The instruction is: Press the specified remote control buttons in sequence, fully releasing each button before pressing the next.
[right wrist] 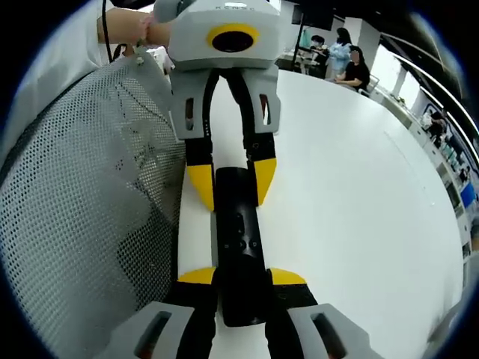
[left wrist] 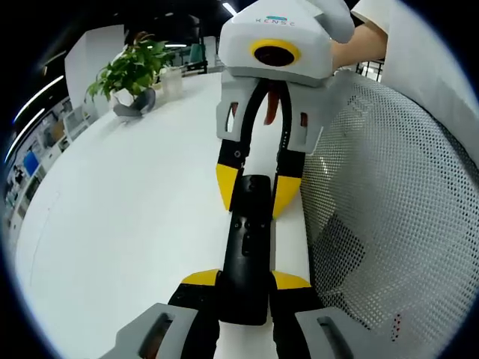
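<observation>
- Yellow-tipped jaws of the left gripper [left wrist: 245, 281] sit at the bottom of the left gripper view, clamped on the near end of a black remote control [left wrist: 247, 247] — remote runs lengthwise away from the cam, buttons facing up.
- Right gripper [left wrist: 251, 196] comes in from the far side in that view, its jaws closed on the remote's other end; so the remote is held at both ends, btwn the two grippers.
- Right gripper view mirrors this: right gripper [right wrist: 242, 277] pinching the near end of the remote control [right wrist: 238, 235], left gripper [right wrist: 230, 182] gripping the far end.
- Can't tell whether the remote rests on the surface or is lifted just above it.
- Below lies a white table [left wrist: 135, 217], long and bare near the grippers.
- Grey mesh chair back [left wrist: 389, 202] stands just beside the remote, at the table edge.
- Potted plant [left wrist: 133, 73] far down the table, well apart from the remote.
- People [right wrist: 340, 56] at the table's far end in the right gripper view.
- A hand [right wrist: 127, 28] holds the left gripper.
</observation>
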A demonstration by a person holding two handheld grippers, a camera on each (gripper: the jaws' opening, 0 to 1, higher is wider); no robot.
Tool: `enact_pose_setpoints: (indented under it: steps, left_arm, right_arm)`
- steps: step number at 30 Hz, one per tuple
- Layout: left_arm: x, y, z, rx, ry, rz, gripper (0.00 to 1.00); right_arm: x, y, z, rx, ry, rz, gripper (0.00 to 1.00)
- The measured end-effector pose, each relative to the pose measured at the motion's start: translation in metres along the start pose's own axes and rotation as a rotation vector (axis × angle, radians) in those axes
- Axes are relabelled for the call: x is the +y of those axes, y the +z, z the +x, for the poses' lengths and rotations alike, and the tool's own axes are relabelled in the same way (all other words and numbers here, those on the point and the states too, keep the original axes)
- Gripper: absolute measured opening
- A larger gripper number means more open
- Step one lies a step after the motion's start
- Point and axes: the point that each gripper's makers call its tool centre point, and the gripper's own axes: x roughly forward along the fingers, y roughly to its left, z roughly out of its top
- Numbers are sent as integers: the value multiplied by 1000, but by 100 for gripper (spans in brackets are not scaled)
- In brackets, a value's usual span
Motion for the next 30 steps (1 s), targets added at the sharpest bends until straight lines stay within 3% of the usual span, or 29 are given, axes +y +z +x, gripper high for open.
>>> enact_pose_setpoints:
  steps: [9,16,22,27,30]
  left_arm:
    - [4,5,-1,-54,50,-74,30]
    - [15,30,-15,-166,101,-121,38]
    - [22,41,-31,-241,147,-165,47]
    - [34,50,-53,-374,191,-294,56]
    - [42,49,-67,-397,239,-311,58]
  right_arm:
    - [-1,-1,1,5,-4,21,22]
    - [-1,-1,1,7,-6,32,22]
    - [-2,-1,2,3,-13,46,22]
    - [-4,-1,2,-1,-12,59,22]
    - [-7,-1,2,2,-14,57,22]
